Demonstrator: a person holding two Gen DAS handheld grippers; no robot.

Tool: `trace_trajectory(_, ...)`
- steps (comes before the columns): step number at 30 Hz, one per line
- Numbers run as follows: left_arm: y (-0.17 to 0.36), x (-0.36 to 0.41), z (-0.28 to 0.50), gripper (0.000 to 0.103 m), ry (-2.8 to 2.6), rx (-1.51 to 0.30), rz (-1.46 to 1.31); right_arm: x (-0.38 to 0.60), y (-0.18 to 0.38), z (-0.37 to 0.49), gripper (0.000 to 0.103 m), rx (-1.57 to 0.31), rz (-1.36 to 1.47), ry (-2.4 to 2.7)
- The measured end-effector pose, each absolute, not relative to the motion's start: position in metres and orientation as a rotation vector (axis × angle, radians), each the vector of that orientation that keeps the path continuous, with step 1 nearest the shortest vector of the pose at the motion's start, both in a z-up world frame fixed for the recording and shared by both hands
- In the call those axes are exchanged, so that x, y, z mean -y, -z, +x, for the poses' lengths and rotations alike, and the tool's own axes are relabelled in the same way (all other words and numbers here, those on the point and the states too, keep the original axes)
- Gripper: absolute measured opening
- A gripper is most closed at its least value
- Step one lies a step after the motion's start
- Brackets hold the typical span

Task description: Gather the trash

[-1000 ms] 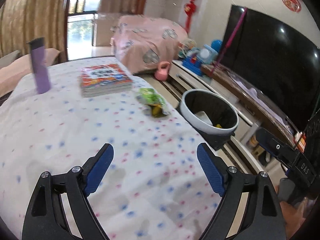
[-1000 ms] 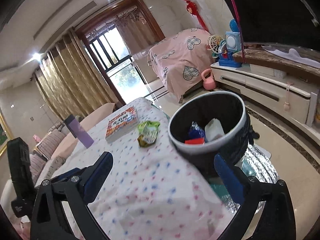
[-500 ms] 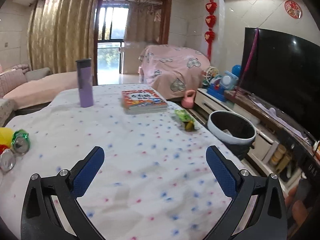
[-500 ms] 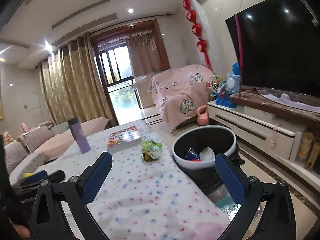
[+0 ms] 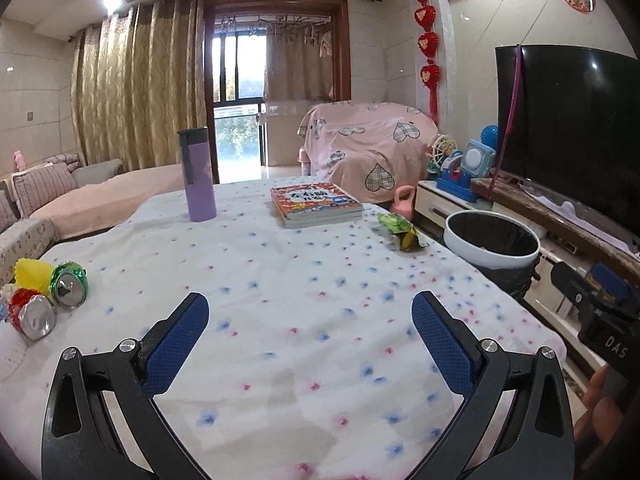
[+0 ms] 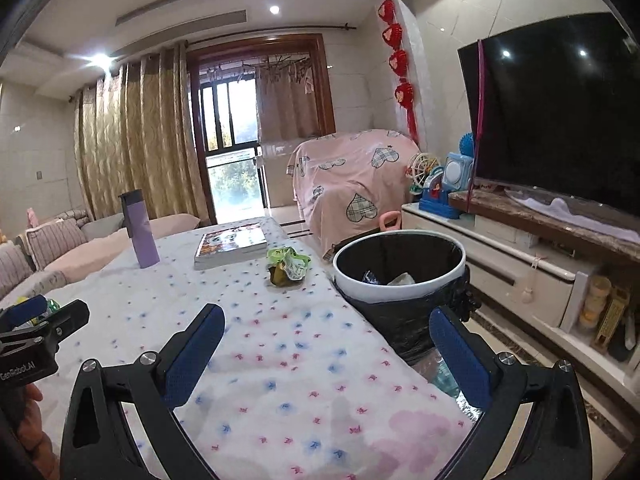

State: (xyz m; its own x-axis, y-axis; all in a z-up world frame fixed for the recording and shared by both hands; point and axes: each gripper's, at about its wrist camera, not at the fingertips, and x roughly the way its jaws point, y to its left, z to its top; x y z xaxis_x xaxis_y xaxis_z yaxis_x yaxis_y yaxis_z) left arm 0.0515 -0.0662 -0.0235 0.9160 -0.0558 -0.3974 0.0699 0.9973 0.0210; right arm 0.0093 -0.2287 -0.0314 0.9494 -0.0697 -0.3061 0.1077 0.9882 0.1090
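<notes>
A green and yellow snack wrapper (image 5: 401,231) lies near the table's right edge, also in the right wrist view (image 6: 289,265). A green can (image 5: 69,283), a red can (image 5: 31,313) and a yellow crumpled piece (image 5: 33,272) lie at the table's left edge. The white-rimmed bin with a black liner (image 5: 493,245) stands beside the table on the right; in the right wrist view (image 6: 400,276) it holds some trash. My left gripper (image 5: 310,322) is open and empty above the tablecloth. My right gripper (image 6: 326,334) is open and empty near the bin.
A purple flask (image 5: 197,175) and a stack of books (image 5: 316,204) stand at the far end of the table with the spotted cloth (image 5: 280,280). A TV (image 6: 560,112) on a low cabinet runs along the right. A sofa (image 5: 80,200) is left.
Both grippers have pulled back and levelled out. The cans at the table's left have come into the left wrist view, and the bin looks farther away in both views.
</notes>
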Motion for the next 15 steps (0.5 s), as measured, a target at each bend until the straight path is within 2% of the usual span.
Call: trace_trajectory(15, 0.0262, 0.0683, 0.0459, 0.103, 0.062, -0.4, 0.042, 0.2301, 0.0298, 0.006, 0.103, -0.3, 0.107, 0.115)
